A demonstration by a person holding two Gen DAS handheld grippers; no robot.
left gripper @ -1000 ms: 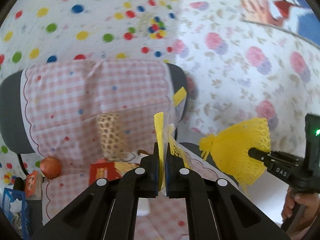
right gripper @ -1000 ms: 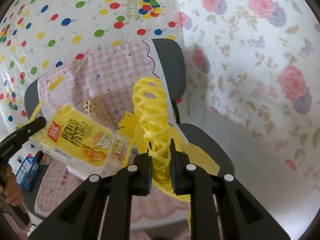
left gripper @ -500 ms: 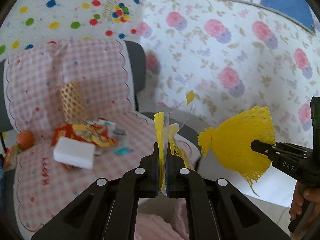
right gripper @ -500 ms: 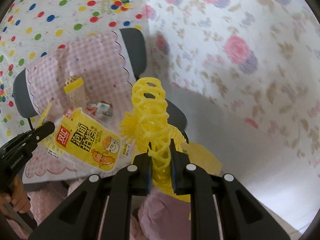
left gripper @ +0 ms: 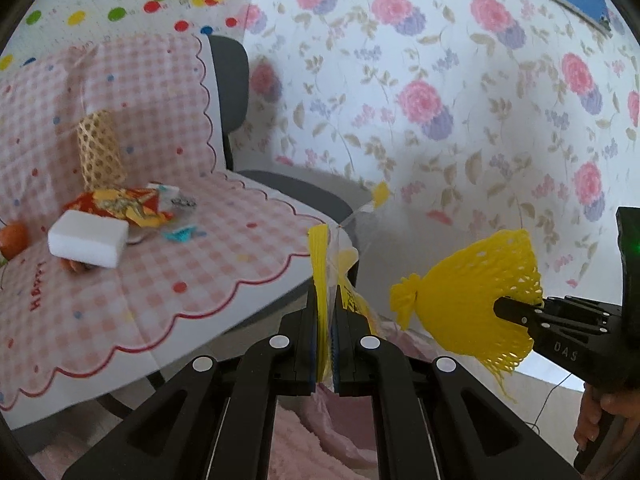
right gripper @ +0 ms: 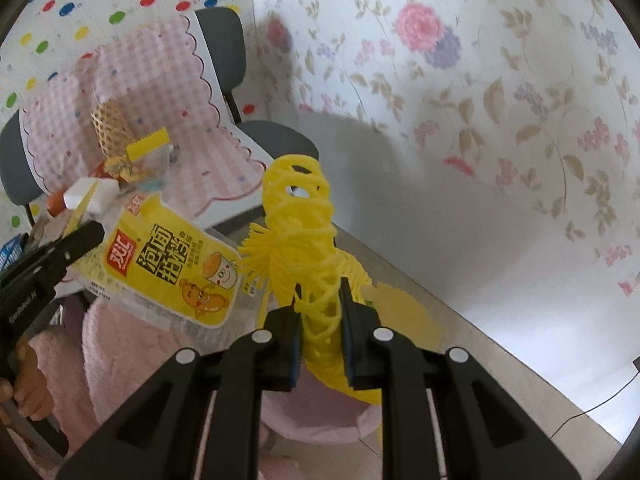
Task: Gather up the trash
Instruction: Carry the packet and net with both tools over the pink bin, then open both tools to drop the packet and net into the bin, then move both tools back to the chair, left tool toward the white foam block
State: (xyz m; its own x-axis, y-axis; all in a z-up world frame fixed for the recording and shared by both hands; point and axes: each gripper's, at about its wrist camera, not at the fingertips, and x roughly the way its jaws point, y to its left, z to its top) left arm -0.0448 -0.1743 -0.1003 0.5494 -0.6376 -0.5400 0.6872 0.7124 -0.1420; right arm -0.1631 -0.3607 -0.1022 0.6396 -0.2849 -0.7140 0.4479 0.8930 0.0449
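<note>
My left gripper (left gripper: pixel 328 322) is shut on the edge of a yellow snack wrapper (left gripper: pixel 322 264), which shows flat with red and black print in the right wrist view (right gripper: pixel 168 270). My right gripper (right gripper: pixel 320 308) is shut on a yellow foam fruit net (right gripper: pixel 304 240), seen at the right of the left wrist view (left gripper: pixel 476 300). Both hang over a pink bag (right gripper: pixel 316 420) on the floor, beside the chair. More trash lies on the chair's pink checked cloth (left gripper: pixel 168 276): a red and yellow wrapper (left gripper: pixel 120 206), a tan foam net (left gripper: pixel 98 152) and small scraps (left gripper: pixel 182 234).
A grey chair (left gripper: pixel 230 72) stands against a dotted wall sheet and a flowered one. A white block (left gripper: pixel 88 240) and an orange fruit (left gripper: pixel 12 238) lie on its seat. Pale floor (right gripper: pixel 540 328) opens to the right. A hand (left gripper: pixel 600 424) grips the right tool.
Both grippers have swung right and down, away from the chair, with wrapper and net still held. The chair has slid to the left of both views and the pink bag has come in below.
</note>
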